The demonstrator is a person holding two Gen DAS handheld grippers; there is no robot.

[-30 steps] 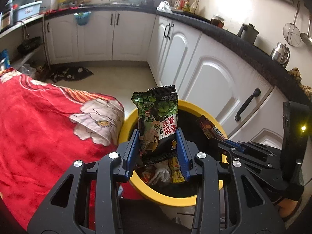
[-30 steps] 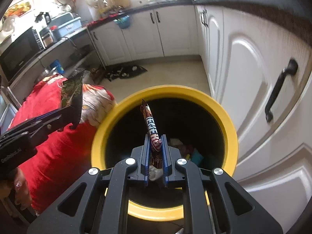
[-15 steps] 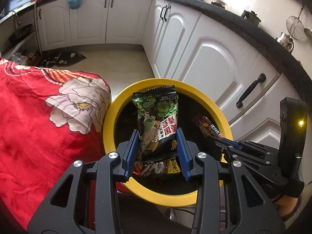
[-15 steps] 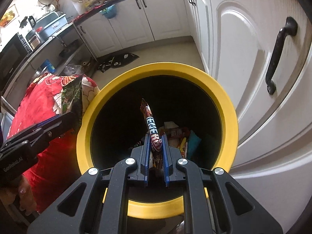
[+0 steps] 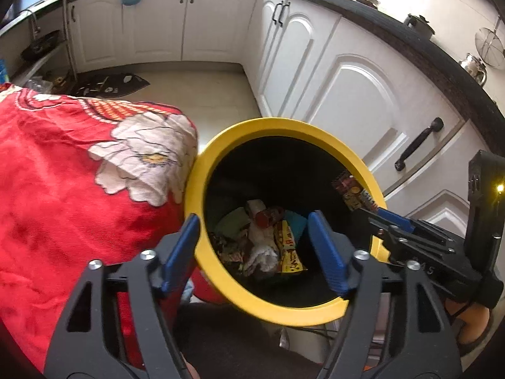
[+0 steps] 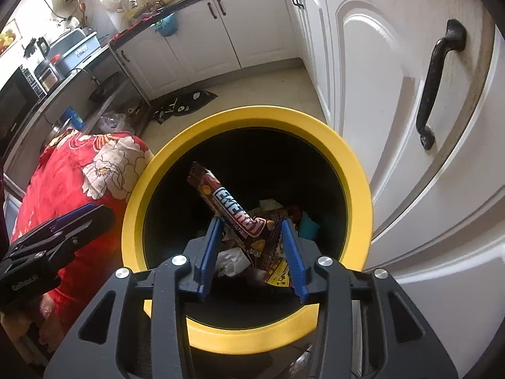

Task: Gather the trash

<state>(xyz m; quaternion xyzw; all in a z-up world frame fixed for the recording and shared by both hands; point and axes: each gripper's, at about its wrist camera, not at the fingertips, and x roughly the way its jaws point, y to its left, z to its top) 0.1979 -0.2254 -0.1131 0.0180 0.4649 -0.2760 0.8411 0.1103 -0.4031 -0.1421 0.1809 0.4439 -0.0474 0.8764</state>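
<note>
while both tilt down over bin [image 6: 356,189], left gripper [image 5: 254,246] & right gripper [image 6: 252,246] jaws opening.

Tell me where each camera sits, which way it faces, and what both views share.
Left wrist: on the left gripper, tilted down into the yellow-rimmed black bin; its jaws are opening with nothing between them.
Right wrist: on the right gripper, tilted down into the bin; jaws opening, brown snack-bar wrapper between them.
Shared: bin, red floral cloth, white cabinets, each other's gripper.
</note>
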